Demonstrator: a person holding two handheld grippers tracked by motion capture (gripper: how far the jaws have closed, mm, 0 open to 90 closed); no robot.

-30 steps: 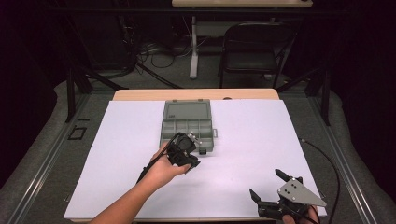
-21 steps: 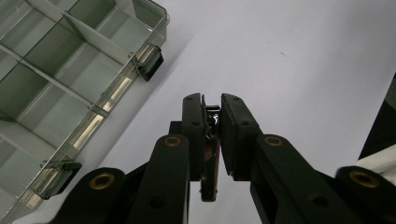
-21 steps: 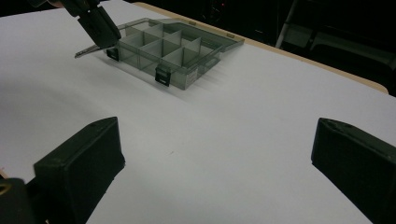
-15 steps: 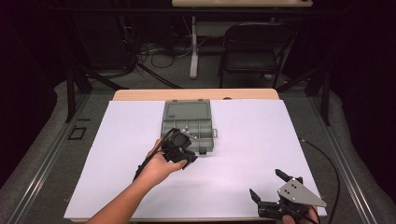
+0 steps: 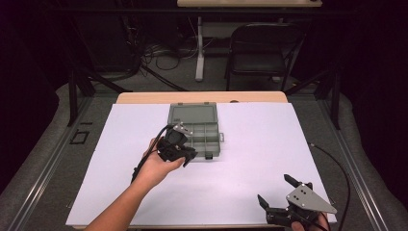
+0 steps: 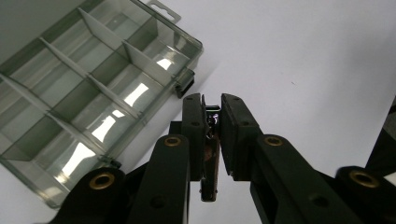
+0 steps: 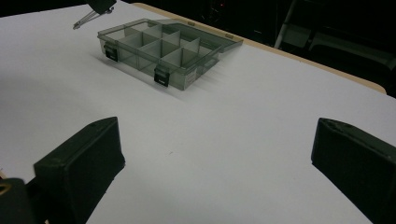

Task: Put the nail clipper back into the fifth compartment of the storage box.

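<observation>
A clear grey compartment box (image 5: pixel 202 137) lies open mid-table, its lid (image 5: pixel 192 114) laid flat behind it and its compartments empty. My left gripper (image 5: pixel 185 154) hovers at the box's near left corner, held by a hand. In the left gripper view its jaws (image 6: pixel 212 105) are shut on a small black binder clip (image 6: pixel 211 154), with the box (image 6: pixel 93 84) to the left. The right gripper view shows that clip (image 7: pixel 88 17) hanging beyond the box (image 7: pixel 163 49). My right gripper (image 5: pixel 273 188) rests open near the table's front right, with nothing between its fingers (image 7: pixel 84 158).
A white sheet (image 5: pixel 269 144) covers the wooden table (image 5: pixel 202 97). A black chair (image 5: pixel 262 53) and a desk leg with cables stand beyond the far edge. The right gripper's cable (image 5: pixel 337 163) trails off the right side.
My left gripper has shifted a little left and away, closer over the box's near left corner, still holding the clip. The right gripper has not moved.
</observation>
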